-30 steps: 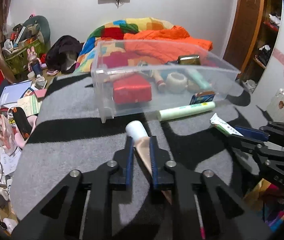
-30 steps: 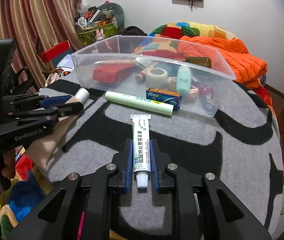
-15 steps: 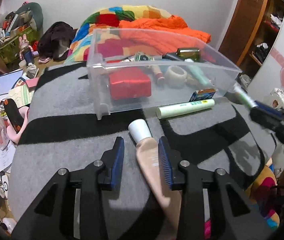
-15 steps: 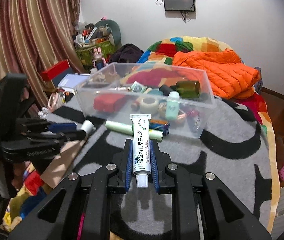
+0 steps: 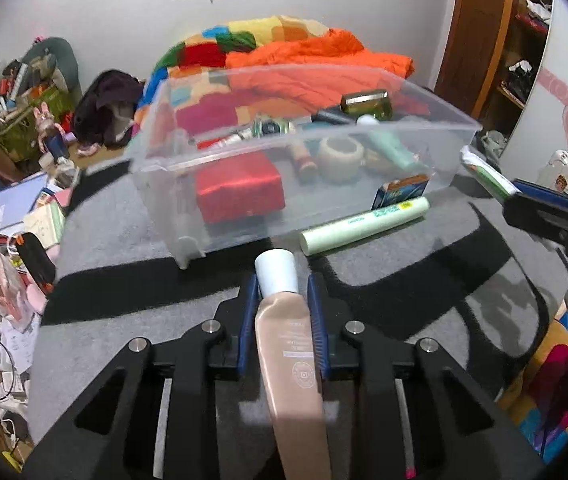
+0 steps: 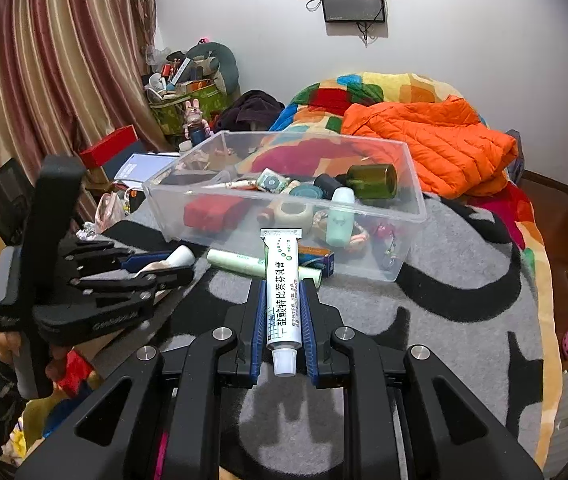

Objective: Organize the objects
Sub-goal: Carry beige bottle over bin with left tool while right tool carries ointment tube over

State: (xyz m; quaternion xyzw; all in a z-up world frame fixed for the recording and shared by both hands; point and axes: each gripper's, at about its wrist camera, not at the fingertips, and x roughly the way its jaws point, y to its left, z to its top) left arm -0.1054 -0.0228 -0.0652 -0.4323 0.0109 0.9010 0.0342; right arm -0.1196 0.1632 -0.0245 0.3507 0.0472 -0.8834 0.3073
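The left gripper (image 5: 282, 304) has its jaws closing around a beige cream tube (image 5: 290, 360) with a white cap; the blue pads sit against the tube's shoulders, cap pointing forward, the tube's flat tail trailing back over the gripper body. In the right wrist view, a hand (image 6: 2, 344) in a striped sleeve holds this gripper's handle.

The right gripper (image 6: 282, 320) pinches a white ointment tube (image 6: 282, 284) with green dots and printed characters, its jaws pressed in on the tube's sides. The small white cap points back toward the camera and the crimped end reaches forward.

Both tubes are held above a grey and black patterned blanket (image 6: 464, 320). Just beyond them a pale green roll (image 5: 364, 226) lies on the blanket along the near wall of a clear plastic bin (image 5: 436, 160), beside a small blue and orange box (image 5: 402, 190). Inside the bin are a red box (image 5: 240, 192), a roll of tape (image 5: 340, 152), a mint green bottle (image 6: 340, 216) and a dark green bottle (image 6: 372, 180), among smaller items.

Behind the bin lie an orange puffer jacket (image 6: 436, 140) and a multicoloured quilt (image 6: 364, 88).
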